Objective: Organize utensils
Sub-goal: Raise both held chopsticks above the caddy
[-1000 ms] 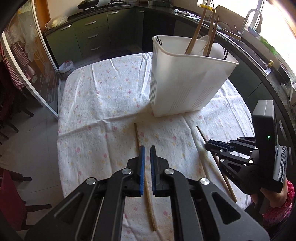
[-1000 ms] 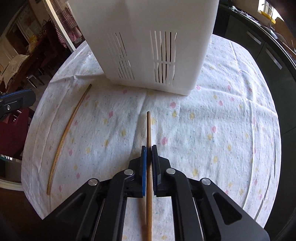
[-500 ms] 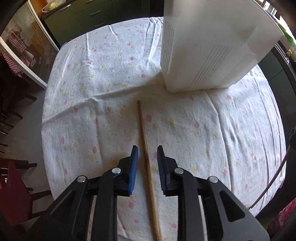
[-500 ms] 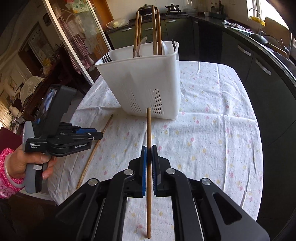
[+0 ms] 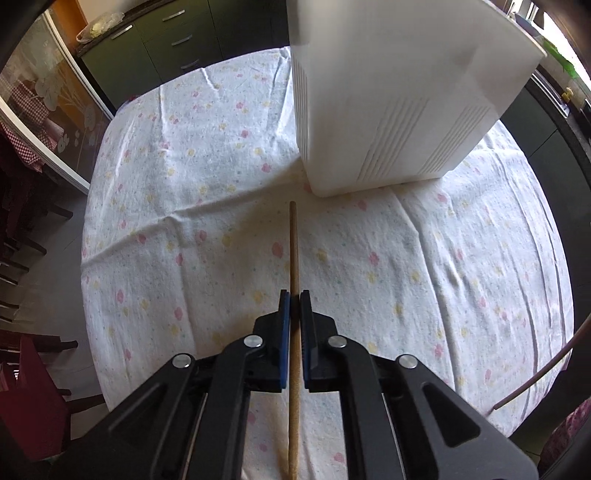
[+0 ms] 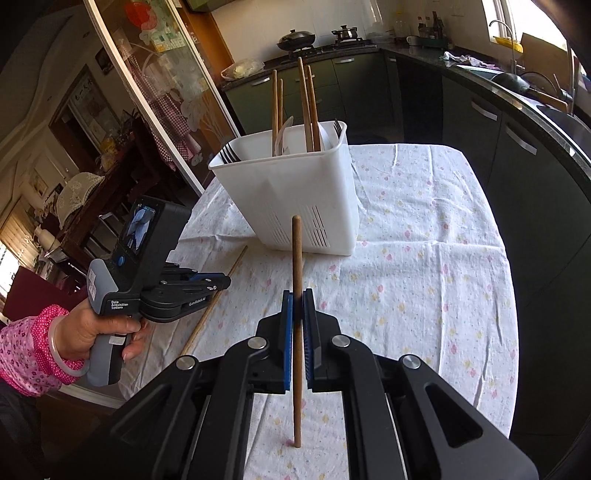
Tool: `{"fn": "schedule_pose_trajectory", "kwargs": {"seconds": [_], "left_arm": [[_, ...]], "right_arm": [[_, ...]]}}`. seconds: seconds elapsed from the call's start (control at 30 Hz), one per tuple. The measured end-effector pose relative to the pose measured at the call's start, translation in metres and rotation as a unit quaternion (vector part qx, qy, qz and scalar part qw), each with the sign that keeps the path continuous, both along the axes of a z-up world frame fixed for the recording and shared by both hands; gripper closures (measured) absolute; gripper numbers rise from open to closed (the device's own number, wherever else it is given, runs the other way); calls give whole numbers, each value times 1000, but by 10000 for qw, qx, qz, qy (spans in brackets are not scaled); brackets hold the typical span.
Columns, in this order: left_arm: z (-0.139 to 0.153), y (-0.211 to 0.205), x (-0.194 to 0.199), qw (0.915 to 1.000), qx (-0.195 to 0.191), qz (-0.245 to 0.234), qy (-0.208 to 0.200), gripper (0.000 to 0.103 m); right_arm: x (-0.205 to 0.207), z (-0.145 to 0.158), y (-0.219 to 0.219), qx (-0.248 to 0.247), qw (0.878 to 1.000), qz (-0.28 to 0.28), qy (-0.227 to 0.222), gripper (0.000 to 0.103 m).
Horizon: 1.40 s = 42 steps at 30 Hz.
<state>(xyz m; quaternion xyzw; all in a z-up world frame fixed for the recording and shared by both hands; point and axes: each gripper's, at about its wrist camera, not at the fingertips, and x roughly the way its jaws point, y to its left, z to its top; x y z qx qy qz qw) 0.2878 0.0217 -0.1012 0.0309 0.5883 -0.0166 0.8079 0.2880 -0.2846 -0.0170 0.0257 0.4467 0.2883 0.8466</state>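
A home kitchen is shown: dark green cabinets [image 6: 369,85] are ranged under a dark countertop [image 6: 491,79], a wok [image 6: 295,38] and a pot [image 6: 345,33] are set on the hob, a tap [image 6: 508,35] is seen by the window, and a flowered tablecloth [image 6: 424,258] (well creased) is spread over the table

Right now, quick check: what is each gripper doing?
Left gripper: jaws just closed, shut on the chopstick on the tablecloth.
Right gripper: shut on a lifted chopstick.
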Motion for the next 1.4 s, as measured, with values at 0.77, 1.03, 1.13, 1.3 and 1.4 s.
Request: {"fn": "schedule_pose_trajectory", "kwargs": {"seconds": [0.77,1.03,1.13,1.3,1.4], "left_arm": [[214,-14,-51,9727,-757,-464,-2145,98],[283,-21,-20,9535,-650,-306,-2927,98],[284,-25,-1,9541,-566,-234,-2930,98],[247,-29,31,9676,-508,-203,-2466,98],[218,-28,40,9755,-473,-237,-2137,98]], "right_arm": [[-31,54,-21,253,9982,-1,-552,97],[-32,54,-31,302,9980,-65,-544,97],[-32,56,-34,332,9979,-92,-554,97],[-30,67,-40,350,9972,-142,-650,97],[-31,80,-37,341,9963,-150,-779,97]]}}
